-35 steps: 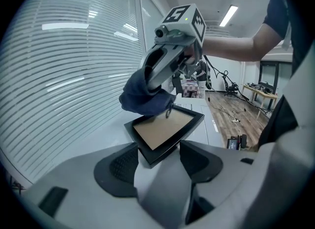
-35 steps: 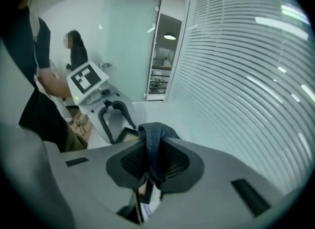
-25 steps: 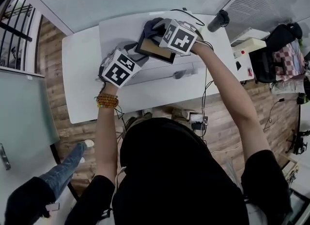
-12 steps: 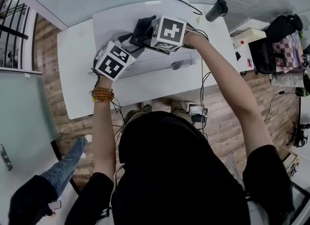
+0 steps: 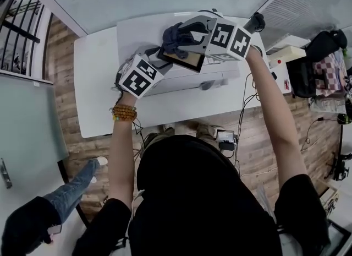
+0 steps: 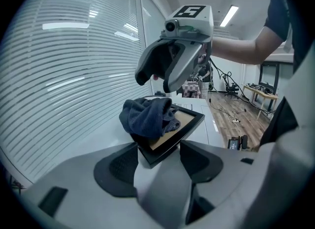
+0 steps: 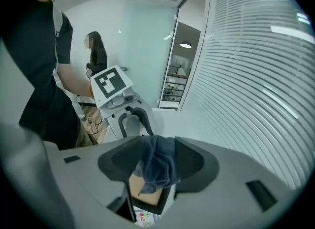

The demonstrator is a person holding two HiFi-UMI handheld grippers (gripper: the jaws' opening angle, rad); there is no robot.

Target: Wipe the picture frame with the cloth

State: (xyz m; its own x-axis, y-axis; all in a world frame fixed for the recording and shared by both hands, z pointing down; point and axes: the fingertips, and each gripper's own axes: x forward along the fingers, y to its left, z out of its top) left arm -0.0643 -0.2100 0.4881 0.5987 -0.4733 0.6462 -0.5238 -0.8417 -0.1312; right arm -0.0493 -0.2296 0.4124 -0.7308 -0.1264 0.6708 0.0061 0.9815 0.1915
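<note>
Left tongs clamped on near corner of black-rimmed, tan-faced picture frame; right tongs opening, crumpled dark-blue cloth loose on frame below and between its jaws, unpressed; best to grip cloth firmly, press flat, sweep away from left tongs

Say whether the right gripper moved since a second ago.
Yes. In the head view the right gripper, jaws opening clear of the cloth, has shifted right, toward the dark cylinder.
</note>
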